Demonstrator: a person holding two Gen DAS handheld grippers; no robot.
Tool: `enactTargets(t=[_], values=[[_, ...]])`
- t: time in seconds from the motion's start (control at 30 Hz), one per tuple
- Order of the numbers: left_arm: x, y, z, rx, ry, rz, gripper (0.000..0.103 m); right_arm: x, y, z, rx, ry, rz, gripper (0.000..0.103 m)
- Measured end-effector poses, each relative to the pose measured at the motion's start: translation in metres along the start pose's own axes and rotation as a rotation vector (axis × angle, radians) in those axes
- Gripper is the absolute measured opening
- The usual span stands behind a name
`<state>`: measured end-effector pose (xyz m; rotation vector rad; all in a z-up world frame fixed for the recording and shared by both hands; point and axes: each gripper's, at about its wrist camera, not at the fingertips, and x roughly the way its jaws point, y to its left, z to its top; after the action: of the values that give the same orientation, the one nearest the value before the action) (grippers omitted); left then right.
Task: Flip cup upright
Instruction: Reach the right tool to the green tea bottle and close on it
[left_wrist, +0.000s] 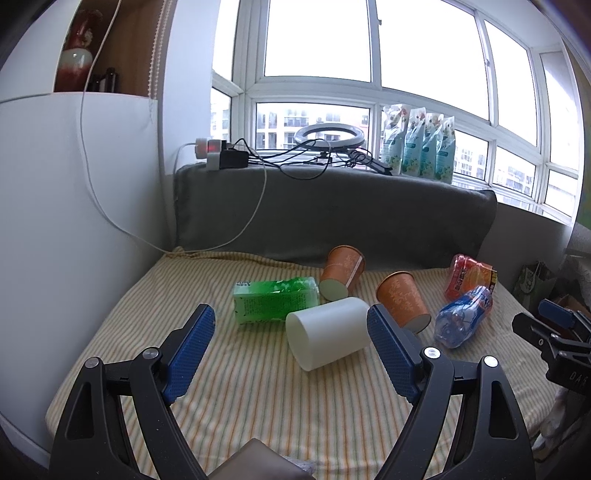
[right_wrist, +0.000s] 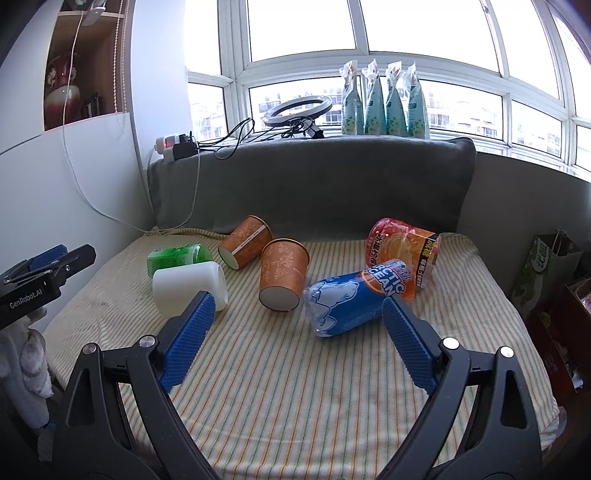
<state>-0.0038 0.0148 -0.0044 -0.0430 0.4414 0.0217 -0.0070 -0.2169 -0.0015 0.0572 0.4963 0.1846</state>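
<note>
A white cup (left_wrist: 327, 334) lies on its side on the striped mat (left_wrist: 258, 398), base toward me; it also shows in the right wrist view (right_wrist: 190, 288). Two orange patterned cups lie on their sides behind it: a near one (left_wrist: 402, 301) (right_wrist: 282, 273) and a far one (left_wrist: 340, 271) (right_wrist: 245, 242). My left gripper (left_wrist: 293, 354) is open, just short of the white cup, its right pad (left_wrist: 391, 356) beside the cup. My right gripper (right_wrist: 295, 343) is open and empty, above the mat in front of the blue bottle pack (right_wrist: 349, 301).
A green packet (left_wrist: 275, 299) lies left of the cups. A blue bottle pack (left_wrist: 463, 319) and an orange pack (left_wrist: 467, 275) (right_wrist: 402, 247) lie to the right. A grey cushion (left_wrist: 332, 210) backs the mat. Cables, a ring light (left_wrist: 330, 134) and pouches sit on the sill. Bags (right_wrist: 546, 273) stand at right.
</note>
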Motion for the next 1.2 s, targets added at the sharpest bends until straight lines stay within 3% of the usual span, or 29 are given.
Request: enactTargets(t=[0.17, 0.43, 0.73, 1.2], values=[[0.005, 0.009, -0.005, -0.002, 0.031, -0.003, 0.085, 0.01, 0.008, 0.007, -0.039, 0.013, 0.029, 0.094], [0.016, 0.024, -0.027, -0.035, 0.12, 0.007, 0.085, 0.047, 0.049, 0.035, -0.23, 0.056, 0.135, 0.094], [0.02, 0.049, -0.043, -0.086, 0.175, 0.018, 0.085, 0.11, 0.111, 0.063, -0.481, 0.201, 0.305, 0.094], [0.031, 0.087, -0.063, -0.191, 0.271, 0.036, 0.085, 0.198, 0.214, 0.074, -0.855, 0.434, 0.445, 0.094]])
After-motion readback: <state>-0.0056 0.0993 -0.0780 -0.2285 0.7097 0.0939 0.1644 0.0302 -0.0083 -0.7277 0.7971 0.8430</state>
